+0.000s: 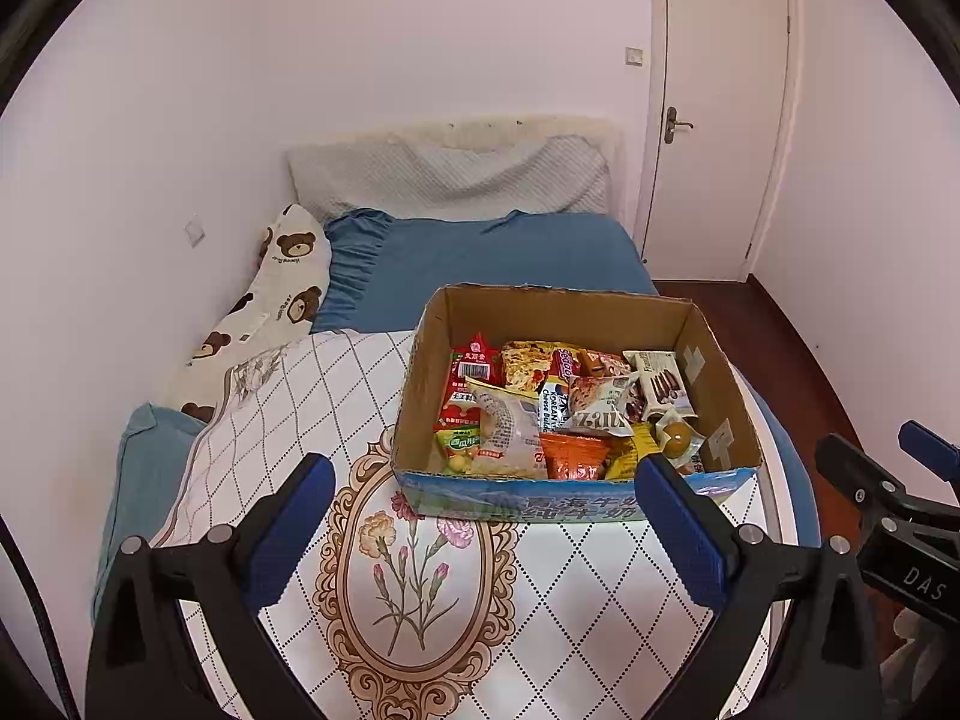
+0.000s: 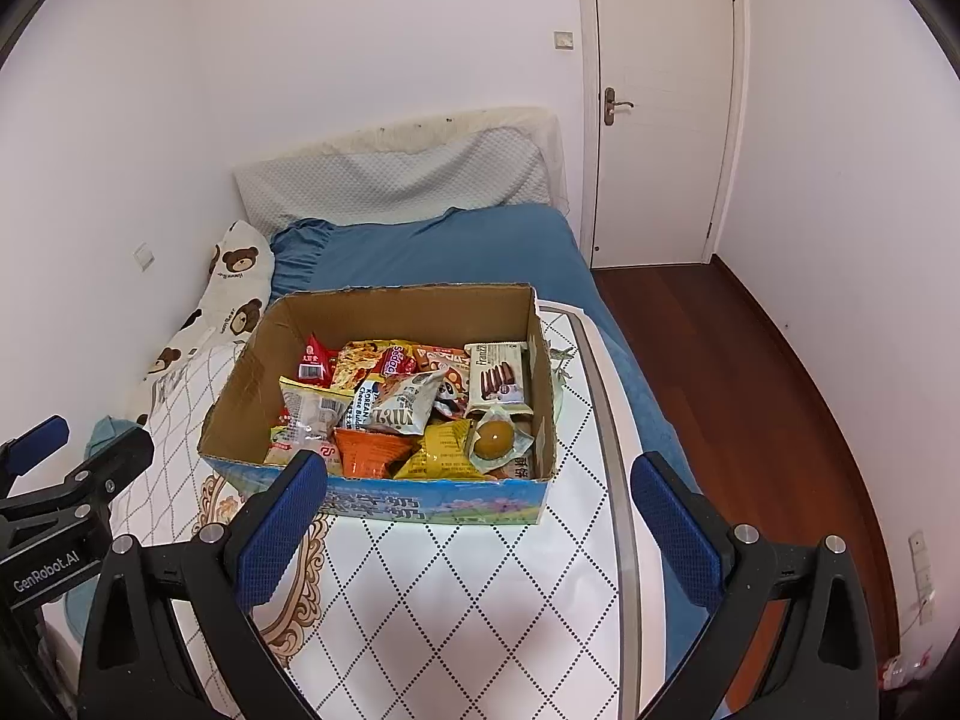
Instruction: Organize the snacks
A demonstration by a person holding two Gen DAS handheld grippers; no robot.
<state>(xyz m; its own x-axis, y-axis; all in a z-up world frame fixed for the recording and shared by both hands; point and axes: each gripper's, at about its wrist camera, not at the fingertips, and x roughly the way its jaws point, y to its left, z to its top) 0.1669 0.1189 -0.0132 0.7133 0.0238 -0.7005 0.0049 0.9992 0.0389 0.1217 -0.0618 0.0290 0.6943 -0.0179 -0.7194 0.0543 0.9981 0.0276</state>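
Observation:
An open cardboard box [image 1: 708, 354] [image 2: 246, 384] sits on a white diamond-patterned cloth [image 1: 336, 396] [image 2: 468, 588] over the bed. Several snack packets fill it: a red packet [image 1: 474, 360] [image 2: 313, 360], a pale packet [image 1: 510, 426] [image 2: 309, 414], an orange one [image 1: 576, 456] [image 2: 369, 450], a brown biscuit pack [image 1: 660, 381] [image 2: 498, 378] and a wrapped egg [image 1: 677, 438] [image 2: 493, 439]. My left gripper [image 1: 485, 492] is open just short of the box's near wall, with nothing between its fingers. My right gripper [image 2: 479, 491] is open too, at the box's front right corner.
A blue sheet [image 1: 504, 252] [image 2: 456, 252], a grey pillow [image 1: 450, 180] [image 2: 396, 180] and a bear-print pillow [image 1: 282, 288] [image 2: 234, 282] lie beyond the box. A shut white door [image 1: 720, 120] [image 2: 660, 108] and wooden floor [image 2: 750, 372] are to the right. The cloth in front of the box is bare.

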